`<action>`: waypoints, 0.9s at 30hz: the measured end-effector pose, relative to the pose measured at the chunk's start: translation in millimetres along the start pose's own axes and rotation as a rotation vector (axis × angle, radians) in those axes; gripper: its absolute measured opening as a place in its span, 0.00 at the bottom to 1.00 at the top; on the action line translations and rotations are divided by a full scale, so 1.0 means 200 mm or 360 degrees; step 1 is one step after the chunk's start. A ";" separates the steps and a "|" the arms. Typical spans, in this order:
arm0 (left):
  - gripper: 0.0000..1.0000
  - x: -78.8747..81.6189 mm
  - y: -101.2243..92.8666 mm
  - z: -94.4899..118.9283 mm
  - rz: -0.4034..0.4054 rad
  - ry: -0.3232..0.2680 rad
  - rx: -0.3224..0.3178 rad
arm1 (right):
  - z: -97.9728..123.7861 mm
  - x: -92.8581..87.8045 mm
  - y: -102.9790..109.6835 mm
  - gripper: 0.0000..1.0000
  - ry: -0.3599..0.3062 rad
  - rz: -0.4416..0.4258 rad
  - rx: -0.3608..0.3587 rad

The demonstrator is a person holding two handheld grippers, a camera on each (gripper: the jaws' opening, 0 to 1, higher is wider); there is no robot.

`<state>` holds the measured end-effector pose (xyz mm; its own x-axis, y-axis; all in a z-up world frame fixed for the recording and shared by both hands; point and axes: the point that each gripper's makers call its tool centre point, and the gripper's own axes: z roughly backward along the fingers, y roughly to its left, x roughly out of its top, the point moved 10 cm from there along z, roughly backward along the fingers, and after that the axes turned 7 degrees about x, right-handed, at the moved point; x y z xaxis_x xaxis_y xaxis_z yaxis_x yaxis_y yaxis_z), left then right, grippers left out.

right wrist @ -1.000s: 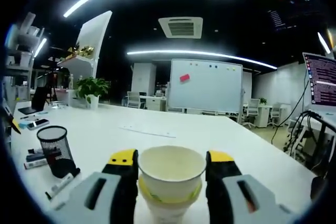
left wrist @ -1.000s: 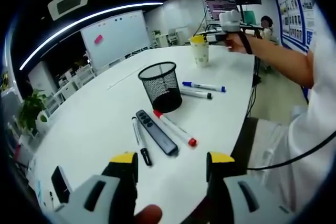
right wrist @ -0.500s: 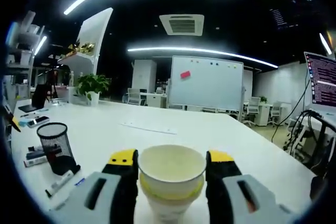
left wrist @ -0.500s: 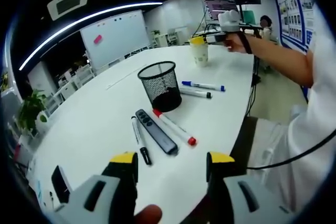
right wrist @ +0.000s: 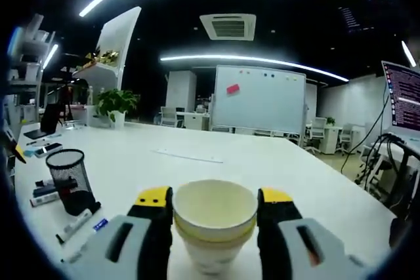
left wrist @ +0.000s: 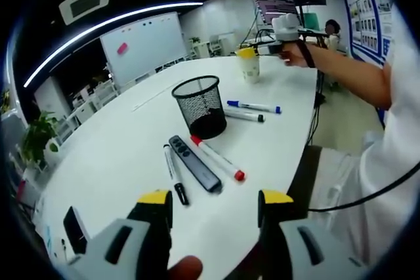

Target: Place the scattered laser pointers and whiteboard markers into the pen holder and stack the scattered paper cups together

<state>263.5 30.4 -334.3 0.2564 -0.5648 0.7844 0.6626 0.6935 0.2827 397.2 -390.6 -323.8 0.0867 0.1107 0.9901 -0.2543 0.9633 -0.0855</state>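
my right hand-held gripper [right wrist: 214, 214] pinches the nested paper cups [right wrist: 214, 226]; i should seat them squarely before releasing. left hand-held gripper [left wrist: 213, 204] spread, pen holder [left wrist: 200, 106] at 12 o'clock.

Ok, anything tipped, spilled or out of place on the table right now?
Nothing spilled or damaged. The pen holder stands upright, but markers and the laser pointer lie loose beside it. The cups sit nested between the right gripper's jaws.

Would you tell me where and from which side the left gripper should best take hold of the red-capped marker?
Probably mid-barrel, from above, jaws across its width. The red-capped marker lies flat on the table, close beside the laser pointer, so the barrel's end nearer the cap leaves more room.
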 end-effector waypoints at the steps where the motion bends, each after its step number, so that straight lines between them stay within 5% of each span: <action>1: 0.53 0.00 0.00 0.00 0.0001 0.0000 0.0000 | 0.00 0.00 0.00 0.52 0.0004 0.0000 0.0002; 27: 0.53 0.01 0.00 -0.01 0.0010 -0.0012 -0.0002 | -0.01 -0.05 -0.01 0.52 0.0051 0.0003 0.0031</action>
<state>264.9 28.8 -334.2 0.2555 -0.5569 0.7903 0.6617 0.6967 0.2771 399.6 -393.6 -332.9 0.1168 0.1207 0.9858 -0.2732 0.9582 -0.0849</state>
